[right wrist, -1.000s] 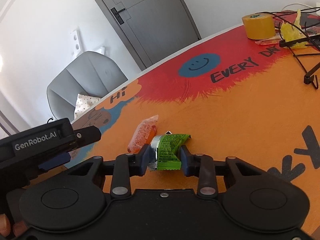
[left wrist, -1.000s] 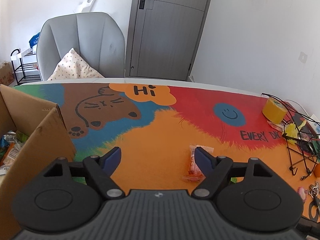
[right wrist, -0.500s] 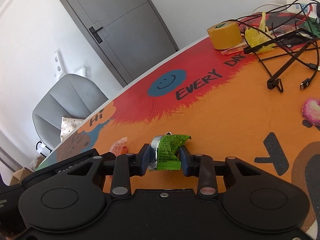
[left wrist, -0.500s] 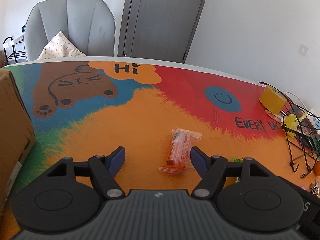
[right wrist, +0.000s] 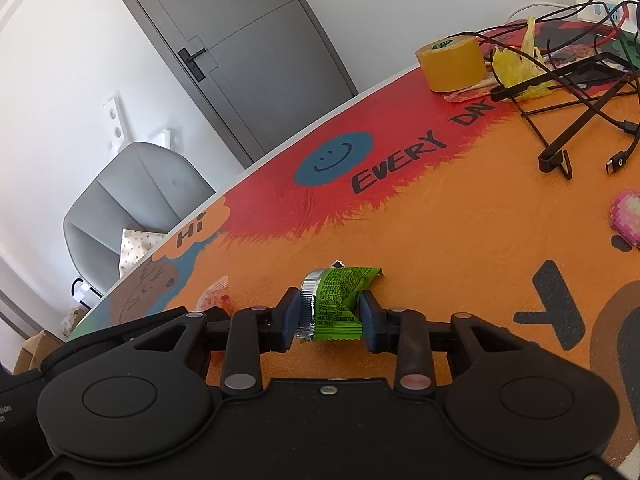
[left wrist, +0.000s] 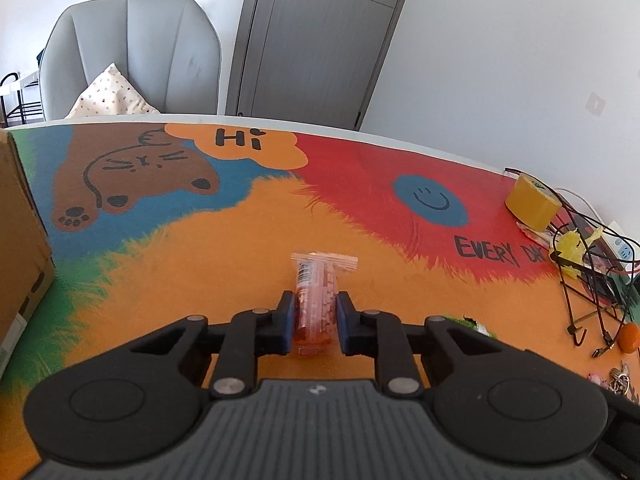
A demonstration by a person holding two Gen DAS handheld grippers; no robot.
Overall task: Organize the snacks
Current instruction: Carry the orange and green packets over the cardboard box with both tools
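My left gripper (left wrist: 313, 322) is shut on a clear packet of orange-pink snacks (left wrist: 316, 296) that lies lengthwise on the orange part of the table mat (left wrist: 192, 280). My right gripper (right wrist: 329, 316) is shut on a green snack packet with a silver end (right wrist: 338, 300), held just above the mat. The orange packet also shows in the right wrist view (right wrist: 214, 300), left of the right gripper, partly hidden behind the left gripper's body. A bit of the green packet shows in the left wrist view (left wrist: 470, 322).
A cardboard box (left wrist: 20, 240) stands at the left edge. A yellow tape roll (left wrist: 532, 204), tangled black cables (left wrist: 588, 276), yellow wrapper (right wrist: 516, 64) and power strip lie at the right. A pink pixel toy (right wrist: 626, 216) lies right. A grey chair (left wrist: 132, 56) stands behind the table.
My left gripper moved right, away from the box, came over the orange packet and shut on it. My right gripper kept hold of the green packet and turned right.
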